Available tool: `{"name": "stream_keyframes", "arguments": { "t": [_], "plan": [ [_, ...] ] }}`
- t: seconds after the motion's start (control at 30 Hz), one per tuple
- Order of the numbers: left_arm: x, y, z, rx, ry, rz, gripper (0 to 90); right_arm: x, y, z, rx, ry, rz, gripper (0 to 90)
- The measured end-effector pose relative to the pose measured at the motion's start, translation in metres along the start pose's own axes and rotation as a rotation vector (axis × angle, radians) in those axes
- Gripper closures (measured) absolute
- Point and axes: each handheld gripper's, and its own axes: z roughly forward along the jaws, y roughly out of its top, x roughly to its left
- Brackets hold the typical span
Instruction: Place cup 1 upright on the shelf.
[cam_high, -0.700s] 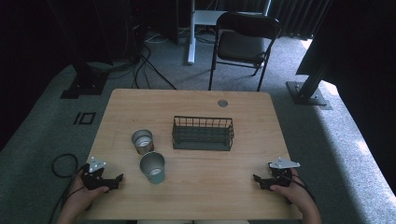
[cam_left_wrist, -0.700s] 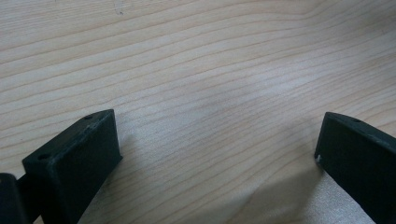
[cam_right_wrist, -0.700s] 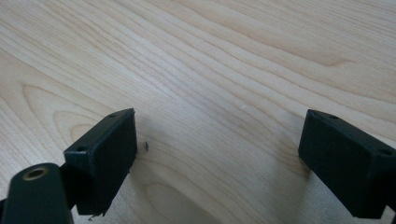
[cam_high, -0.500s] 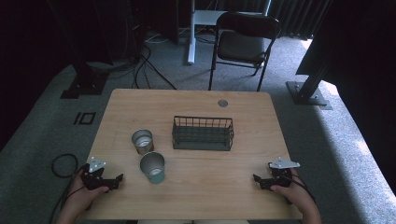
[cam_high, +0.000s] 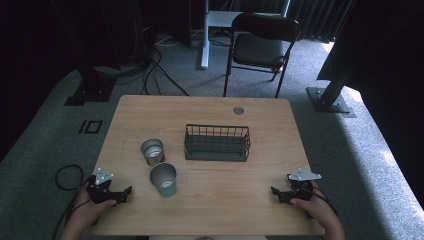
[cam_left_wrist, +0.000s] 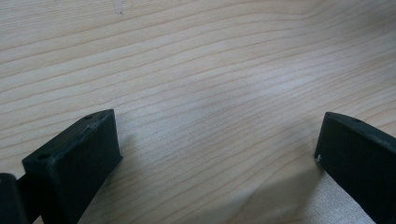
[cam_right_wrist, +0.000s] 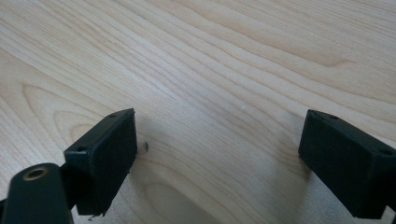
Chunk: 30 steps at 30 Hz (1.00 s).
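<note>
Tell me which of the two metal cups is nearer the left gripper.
The taller cup, nearer the table's front edge; the shorter cup stands behind it, farther from the left gripper.

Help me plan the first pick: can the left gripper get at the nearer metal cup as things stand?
Probably yes. The left gripper rests open on the table, with bare wood between it and the nearer metal cup. The second cup and the wire basket stand farther back, out of the way.

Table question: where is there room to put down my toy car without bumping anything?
The table is bare on its right side, between the wire basket and the right gripper, and along the near edge between both grippers. The far strip behind the basket is free too. It's crowded at left: two metal cups by the left gripper.
</note>
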Motion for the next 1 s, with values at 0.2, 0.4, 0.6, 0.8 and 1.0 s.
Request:
{"name": "stream_keyframes", "arguments": {
  "t": [0.2,0.4,0.6,0.8,1.0],
  "plan": [
    [0.0,0.0,0.0,0.0,0.0,0.0,0.5,0.001,0.001,0.001,-0.002,0.0,-0.004,11.3],
    [0.0,0.0,0.0,-0.001,-0.006,0.007,0.5,0.008,0.006,-0.003,-0.036,0.019,-0.027,11.3],
    [0.0,0.0,0.0,-0.001,-0.006,0.007,0.5,0.01,0.013,-0.004,-0.053,0.044,-0.046,11.3],
    [0.0,0.0,0.0,-0.001,-0.006,0.007,0.5,0.017,0.019,-0.001,-0.064,0.09,-0.07,11.3],
    [0.0,0.0,0.0,-0.001,-0.006,0.007,0.5,0.022,0.025,0.003,-0.069,0.106,-0.079,11.3]
  ]
}}
